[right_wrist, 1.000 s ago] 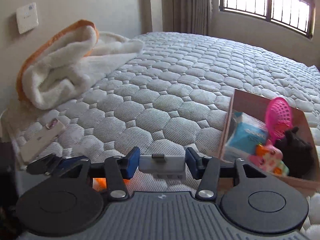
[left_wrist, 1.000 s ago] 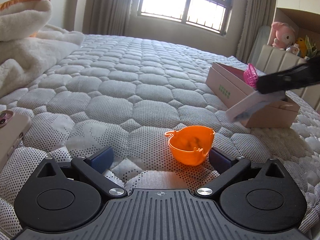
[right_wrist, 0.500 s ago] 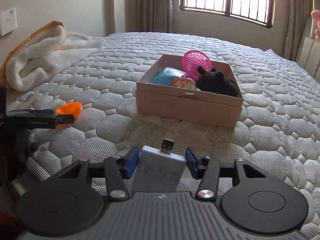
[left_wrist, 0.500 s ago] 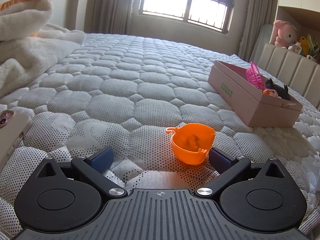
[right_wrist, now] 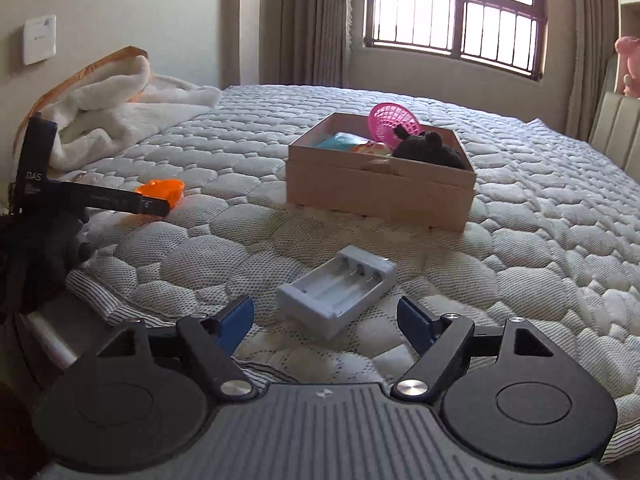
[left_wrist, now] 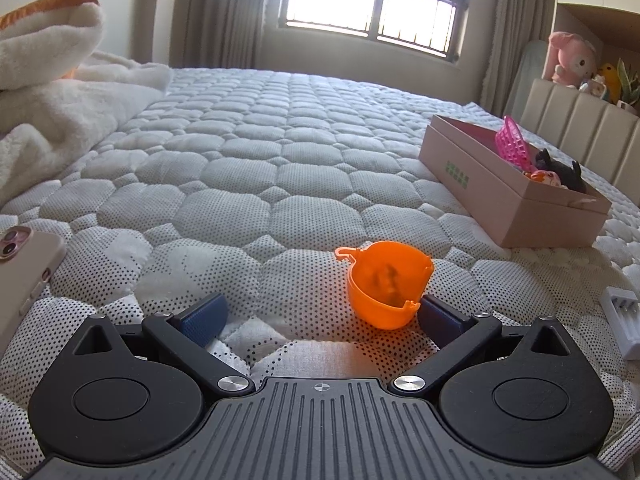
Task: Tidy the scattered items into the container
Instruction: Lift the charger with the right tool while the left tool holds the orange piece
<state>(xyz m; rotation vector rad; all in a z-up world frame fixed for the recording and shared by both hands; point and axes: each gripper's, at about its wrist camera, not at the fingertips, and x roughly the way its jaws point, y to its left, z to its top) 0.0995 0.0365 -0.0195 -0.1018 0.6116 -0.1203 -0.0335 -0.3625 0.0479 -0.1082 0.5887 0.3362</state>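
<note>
The right gripper [right_wrist: 325, 320] has its jaws opening wide, and nothing is between the pads now. A second ago they were clamped on the charger [right_wrist: 338, 288]; half a second ago they held it low over the bed, short of the box. Now the charger lies flat on the bed [right_wrist: 520, 240] just ahead of the blue fingertips [right_wrist: 236, 318], slots up, clear of both pads. So the charger has been let go on the quilt, not in the box [right_wrist: 380, 196], which sits further on with the pink basket [right_wrist: 394, 120], a dark plush [right_wrist: 428, 148] and some packets already inside. By my reading this is a put-down outside the container, either a slip or a deliberate regrasp; the item counts as not yet tidied and needs picking up again.

The left gripper [left_wrist: 320, 316] has not changed over the same second: jaws wide, resting low on the bed, with the orange cup [left_wrist: 386, 284] between them. The cup leans against the right-hand pad, well apart from the other one, so it is bracketed but not gripped. From the right wrist view the cup shows just beyond the tip of the left gripper's finger.

A phone [left_wrist: 24, 276] lies at the bed's edge by the left gripper, and a white blanket [left_wrist: 52, 92] is heaped beyond it.

Two items at least remain outside the box: the charger and the cup.
</note>
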